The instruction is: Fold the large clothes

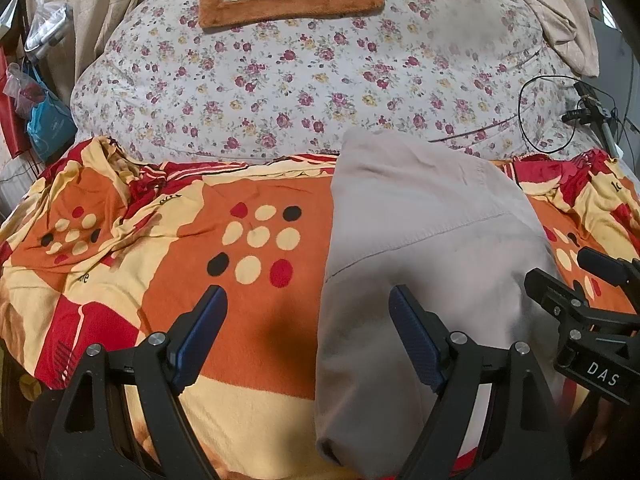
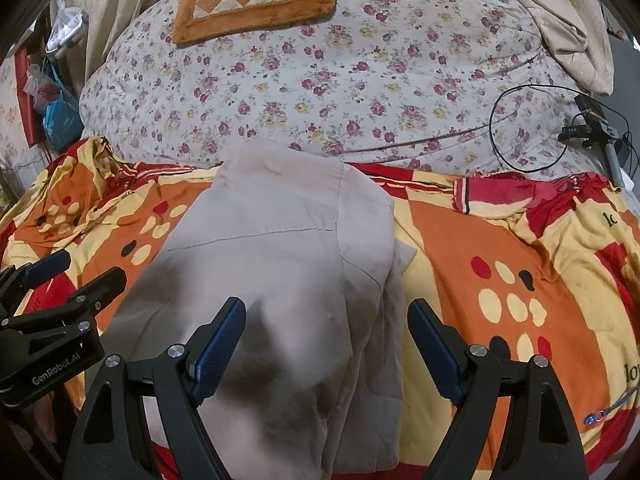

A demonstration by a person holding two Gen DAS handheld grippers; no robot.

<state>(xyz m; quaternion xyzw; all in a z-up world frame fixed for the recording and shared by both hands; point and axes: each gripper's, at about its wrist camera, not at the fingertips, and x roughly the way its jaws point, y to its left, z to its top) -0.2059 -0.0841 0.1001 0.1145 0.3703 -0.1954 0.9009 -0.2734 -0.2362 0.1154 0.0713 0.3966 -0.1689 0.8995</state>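
On bed [image 1: 260, 320]: grey garment [image 1: 420, 240] folded narrow; left hand-held gripper [image 1: 308, 328] and right hand-held gripper [image 2: 326, 340] released, nothing gripped. Next judged: near end to be grasped, folded over.

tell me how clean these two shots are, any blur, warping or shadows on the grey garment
Left wrist view: sharp in the middle, fisheye bends the bed edge, black corners; a soft shadow on the grey garment near the left gripper. Right wrist view: same warp; a darker shadow on the garment between the right gripper's open fingers; slight softness at the rim.
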